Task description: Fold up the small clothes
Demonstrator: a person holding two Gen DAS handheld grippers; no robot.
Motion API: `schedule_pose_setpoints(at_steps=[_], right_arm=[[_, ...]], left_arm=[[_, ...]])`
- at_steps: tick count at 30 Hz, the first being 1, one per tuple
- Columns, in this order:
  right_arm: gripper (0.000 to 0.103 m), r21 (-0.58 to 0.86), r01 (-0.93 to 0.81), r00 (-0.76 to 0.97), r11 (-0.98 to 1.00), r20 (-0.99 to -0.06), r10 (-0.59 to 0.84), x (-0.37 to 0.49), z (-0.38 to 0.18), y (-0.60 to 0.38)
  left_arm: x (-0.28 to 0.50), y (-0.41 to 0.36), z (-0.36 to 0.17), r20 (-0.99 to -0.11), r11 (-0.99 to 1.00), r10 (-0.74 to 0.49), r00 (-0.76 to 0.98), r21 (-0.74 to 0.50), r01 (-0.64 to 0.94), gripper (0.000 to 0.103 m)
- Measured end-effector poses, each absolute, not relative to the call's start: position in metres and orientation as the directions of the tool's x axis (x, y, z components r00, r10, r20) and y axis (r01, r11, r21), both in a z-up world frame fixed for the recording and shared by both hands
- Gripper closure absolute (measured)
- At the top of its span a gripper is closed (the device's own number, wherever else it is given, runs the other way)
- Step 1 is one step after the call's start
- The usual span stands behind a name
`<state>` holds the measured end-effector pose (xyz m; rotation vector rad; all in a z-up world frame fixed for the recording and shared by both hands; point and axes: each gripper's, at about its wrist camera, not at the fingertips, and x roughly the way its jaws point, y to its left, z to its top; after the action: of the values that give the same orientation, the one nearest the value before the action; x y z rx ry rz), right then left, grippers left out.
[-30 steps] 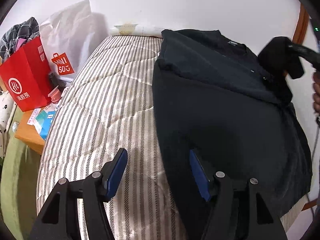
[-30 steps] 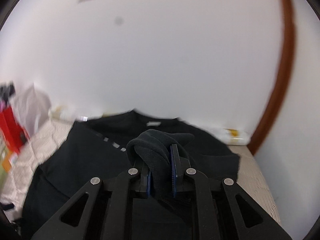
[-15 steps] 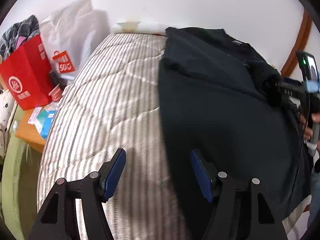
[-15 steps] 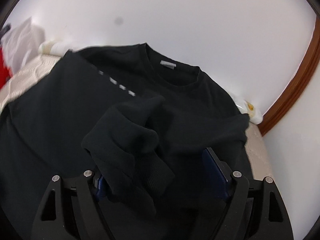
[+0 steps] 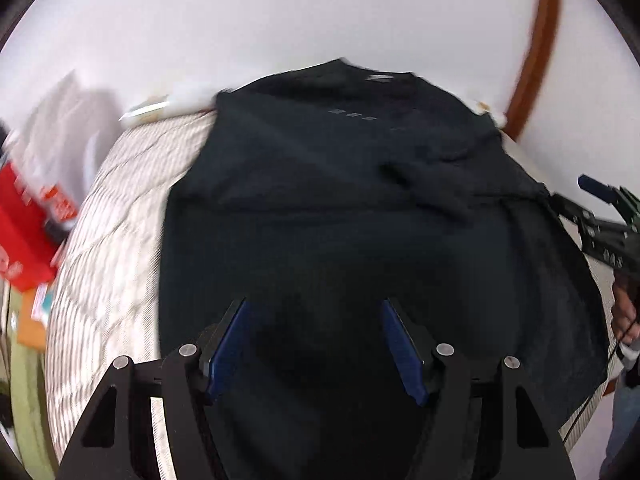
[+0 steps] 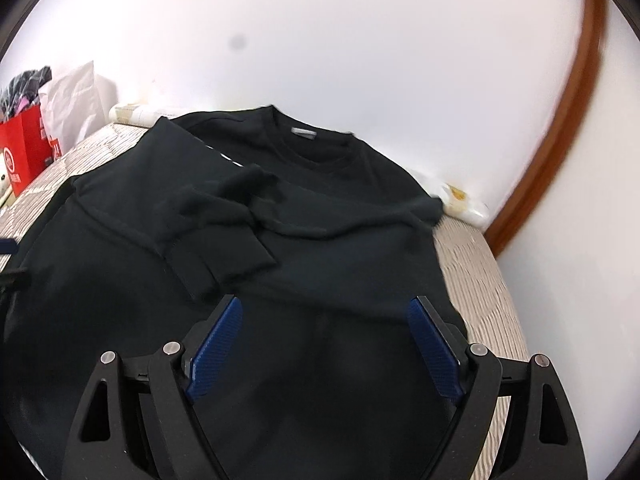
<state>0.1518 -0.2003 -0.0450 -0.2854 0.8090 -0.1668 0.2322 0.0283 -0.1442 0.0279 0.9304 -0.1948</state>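
A black long-sleeved sweatshirt lies flat on the striped mattress, collar toward the wall. Both sleeves are folded in across the chest; the right sleeve's cuff rests near the middle. My left gripper is open and empty above the lower part of the shirt. My right gripper is open and empty above the shirt's lower right part; it also shows at the right edge of the left wrist view.
A red paper bag and a white plastic bag stand left of the mattress by the wall. A brown wooden frame runs up the wall at right. White crumpled items lie at the head end.
My right gripper let go of the sleeve, opened, and drew back; the sleeve now lies across the chest. My left gripper swung right, from over the mattress to over the shirt.
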Motion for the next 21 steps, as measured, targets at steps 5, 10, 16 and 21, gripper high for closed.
schedule_pose_setpoints(at_steps=[5, 10, 16, 21], right_arm=[[0.019, -0.216, 0.15, 0.658, 0.965, -0.707, -0.261, 0.124, -0.044, -0.253], [0.053, -0.157, 0.244, 0.66, 0.957, -0.696, -0.282, 0.104, -0.045, -0.295], [0.059, -0.057, 0.275, 0.639, 0.96, -0.735, -0.227, 0.092, -0.057, -0.325], [0.059, -0.034, 0.261, 0.65, 0.965, -0.733, -0.202, 0.093, -0.064, -0.324]], left_arm=[[0.258, -0.033, -0.133, -0.78, 0.964, -0.197, 0.594, -0.043, 0.263, 0.038], [0.287, -0.086, -0.14, -0.771, 0.952, -0.22, 0.598, -0.036, 0.304, 0.038], [0.321, -0.127, -0.158, -0.781, 0.942, -0.208, 0.589, 0.002, 0.335, 0.038], [0.34, -0.136, -0.173, -0.788, 0.932, -0.146, 0.598, 0.093, 0.35, 0.038]])
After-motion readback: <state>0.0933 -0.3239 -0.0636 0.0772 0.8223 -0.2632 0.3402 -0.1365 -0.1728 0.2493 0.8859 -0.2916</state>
